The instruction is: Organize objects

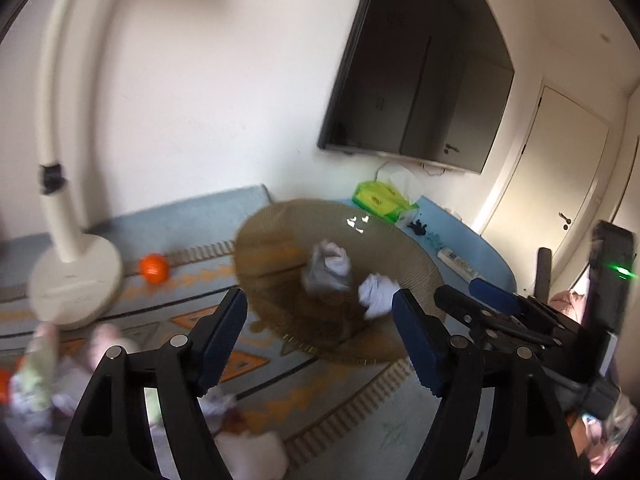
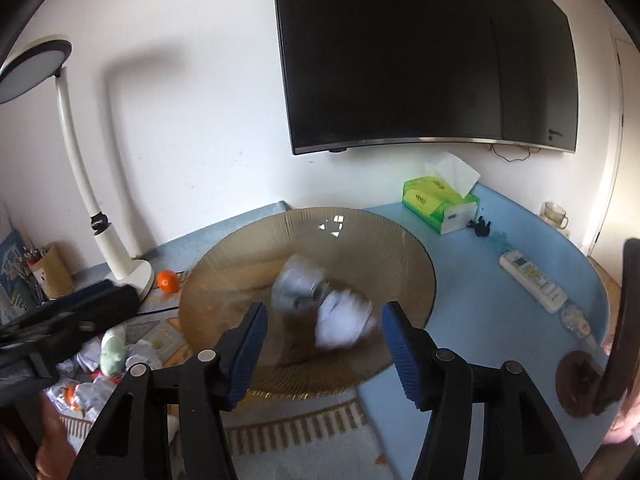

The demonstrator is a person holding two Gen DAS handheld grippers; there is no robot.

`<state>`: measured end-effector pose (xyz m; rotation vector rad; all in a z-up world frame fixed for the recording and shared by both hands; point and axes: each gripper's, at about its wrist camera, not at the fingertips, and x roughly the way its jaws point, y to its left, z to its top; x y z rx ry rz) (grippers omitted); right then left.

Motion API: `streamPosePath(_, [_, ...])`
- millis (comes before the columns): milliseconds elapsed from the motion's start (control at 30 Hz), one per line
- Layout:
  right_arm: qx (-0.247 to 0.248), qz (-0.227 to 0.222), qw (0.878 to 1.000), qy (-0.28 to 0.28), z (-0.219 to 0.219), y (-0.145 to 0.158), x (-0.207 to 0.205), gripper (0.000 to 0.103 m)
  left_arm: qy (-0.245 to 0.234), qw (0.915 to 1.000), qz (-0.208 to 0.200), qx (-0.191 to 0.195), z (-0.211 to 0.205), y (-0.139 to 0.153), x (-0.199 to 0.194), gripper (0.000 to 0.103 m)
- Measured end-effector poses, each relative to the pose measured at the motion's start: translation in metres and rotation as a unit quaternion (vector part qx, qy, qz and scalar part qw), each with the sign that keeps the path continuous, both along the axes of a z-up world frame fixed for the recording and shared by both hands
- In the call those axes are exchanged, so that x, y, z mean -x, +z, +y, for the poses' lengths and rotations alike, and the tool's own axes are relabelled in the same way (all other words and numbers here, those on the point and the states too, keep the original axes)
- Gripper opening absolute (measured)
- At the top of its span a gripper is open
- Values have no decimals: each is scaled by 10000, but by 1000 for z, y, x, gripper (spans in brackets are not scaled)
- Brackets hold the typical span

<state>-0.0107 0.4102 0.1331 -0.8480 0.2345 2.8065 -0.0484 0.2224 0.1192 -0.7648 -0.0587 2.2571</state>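
Note:
A wide brown ribbed glass bowl [image 1: 280, 232] [image 2: 392, 248] sits on the patterned mat. Inside it lie a grey-white crumpled bundle [image 1: 326, 270] [image 2: 300, 284] and a white crumpled bundle [image 1: 378, 294] [image 2: 342, 324], both blurred in the right wrist view. My left gripper [image 1: 318, 304] hovers open over the bowl's near side, pads clear of both bundles. My right gripper [image 2: 325, 314] is open too, just short of the white bundle, with nothing pressed between its pads. One of its blue pads [image 1: 494, 298] shows at the right of the left wrist view.
A white lamp base [image 1: 76, 280] and an orange [image 1: 154, 268] stand left of the bowl. A green tissue box [image 2: 438, 200], remote [image 2: 534, 278] and mug [image 2: 554, 214] lie on the blue table to the right. Crumpled clutter [image 2: 108, 352] lies at the near left. A television hangs on the wall.

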Motion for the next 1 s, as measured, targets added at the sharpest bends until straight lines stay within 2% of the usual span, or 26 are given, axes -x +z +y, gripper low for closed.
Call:
streamPosePath(67, [136,81,9996,227,-13,5,-9,58,223,9995,239,-15,-27,12,-23,75])
streamPosePath(167, [244,202,9973,658,-47,11,-29,58,675,9963,529,-34,-75,24,-60,96])
streamPosePath(200, [241,237,9966,756,-57,10,-35,58,972,9931,650,-8,-98,23,-76,102])
streamPosePath(233, [299,263,9950,912,-73,6,-43,58,1184,9904,708,10,-115,19,-87,102])
streamPosePath(300, [420,264,9920,1159,-92,-7,-53,58,1619,9842,692,191,-149,-1,-104,102])
streamPosePath(400, [529,418,9861,1516,-128,-42,-68,59,1945,9789,484,405,-181,-42,-116,102])
streamPosePath(467, [284,426,9850,1647,-148,-54,-71,63,2210,9737,199,517,-196,-71,-113,102])
streamPosePath(567, [-28,266,9836,1782,-172,-58,-65,65,2581,9647,175,498,-212,-86,-106,102])
streamPosePath(600, [50,283,9822,1855,-173,-57,-63,66,2663,9629,126,411,-217,-89,-102,102])
streamPosePath(667, [197,340,9793,1986,-176,-62,-61,78,2701,9626,28,197,-229,-93,-100,102])
streamPosePath(700, [116,293,9807,1928,-177,-69,-59,81,2733,9619,17,124,-232,-94,-100,102])
streamPosePath(733, [-20,149,9825,1854,-180,-72,-54,81,2765,9609,-22,102,-234,-96,-99,102])
streamPosePath(833, [-74,155,9804,1961,-184,-73,-54,81,2772,9605,-97,206,-231,-98,-94,102])
streamPosePath(1000, [-142,-24,9800,1984,-189,-77,-48,81,2647,9636,-43,368,-223,-97,-97,102])
